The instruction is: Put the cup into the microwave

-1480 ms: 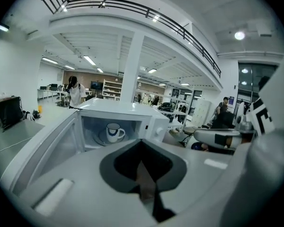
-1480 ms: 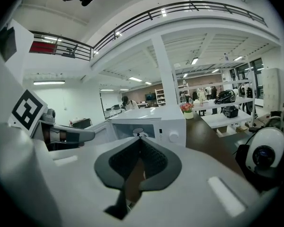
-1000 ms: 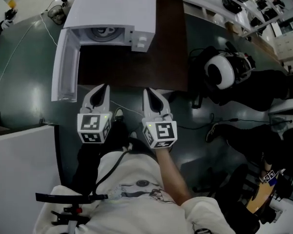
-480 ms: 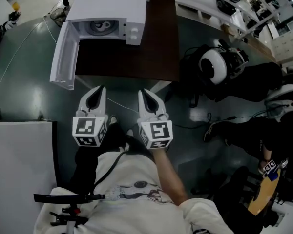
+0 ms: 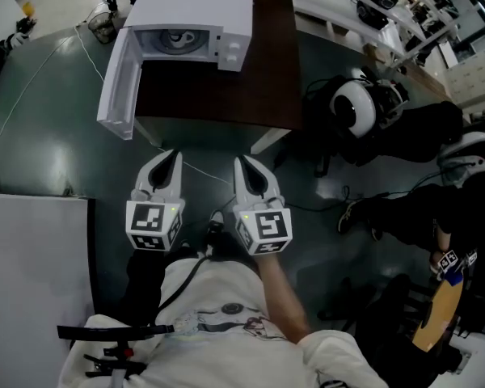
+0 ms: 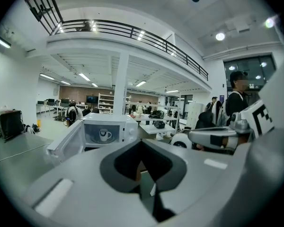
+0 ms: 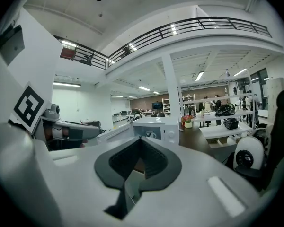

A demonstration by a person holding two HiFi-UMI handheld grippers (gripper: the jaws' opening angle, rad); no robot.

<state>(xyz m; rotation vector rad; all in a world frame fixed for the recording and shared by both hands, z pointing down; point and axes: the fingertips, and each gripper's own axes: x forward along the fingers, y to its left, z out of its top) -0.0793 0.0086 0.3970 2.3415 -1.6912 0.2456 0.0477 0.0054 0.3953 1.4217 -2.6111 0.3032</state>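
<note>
and here we are, looking down at the microwave [image 5: 196, 23] sitting on the dark brown table [image 5: 226, 95], its door [image 5: 117, 83] swung wide open to the left in the head view. inside the cavity, folks, there's the cup [image 6: 104, 135]: white, upright, handle out to one side, standing on the round glass plate [image 5: 176, 40] in the middle of the oven. nothing else shares that compartment with it. the left gripper view catches it square through the open front, and the right gripper view shows it too, just beside the control panel [image 5: 230, 51].

the left gripper [image 5: 172, 158] and the right gripper [image 5: 244, 164] hang side by side over the dark floor [image 5: 48, 136], short of the table's near edge and well apart from the microwave. both point toward the table. the left one's jaws are clenched tip to tip with nothing between them, and the right one's jaws are pressed together the same way, empty as well.

at the table's far end, past the microwave, a small pot [image 7: 188, 123] stands with red flowers in it. off to the right on the floor lies a round white and black device [image 5: 354, 111] among cables.
</note>
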